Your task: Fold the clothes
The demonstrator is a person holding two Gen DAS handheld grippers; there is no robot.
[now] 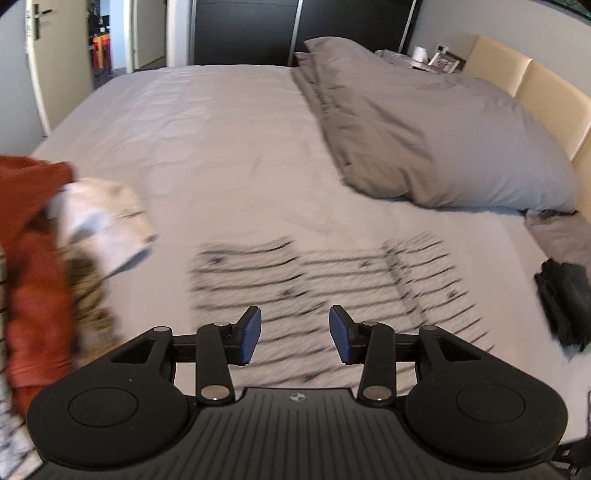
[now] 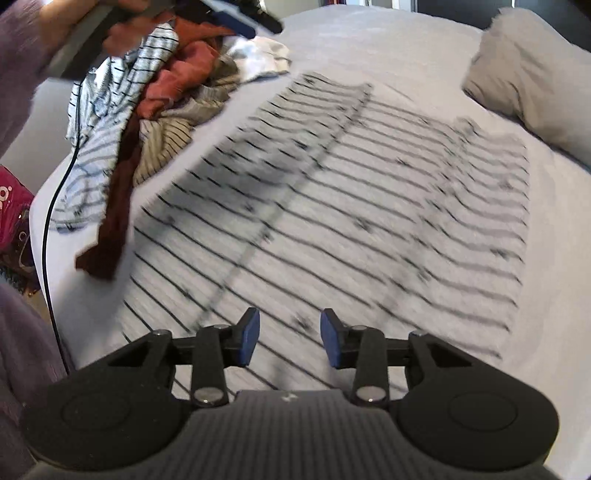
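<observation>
Nearest in the right wrist view: right gripper (image 2: 290, 338), jaws spread with nothing between them, poised over a white striped shirt (image 2: 332, 206) lying flat on the bed (image 2: 369, 44). Blurred by motion, yet plainly spread out, black stripes crossing its whole width. Up and left of it, a heap of unfolded clothes (image 2: 166, 99) — rust-red, beige-striped and white pieces tangled at the bed's edge, just beside the shirt. Top left corner: a hand (image 2: 74, 18) gripping the left gripper (image 2: 240, 20) above that heap, with a mauve sleeve and a thin black cable (image 2: 50, 221) trailing down.

From the left wrist view: left gripper (image 1: 295, 338) likewise with jaws parted and empty, the striped shirt (image 1: 332, 280) smeared ahead of it. Seen only here — two grey pillows (image 1: 424, 122) against a cream headboard (image 1: 535, 81), a dark folded garment (image 1: 565, 299) near the bed's right edge, an open door (image 1: 37, 55) at far left. Clothes heap (image 1: 44, 266) crowding the left border.
</observation>
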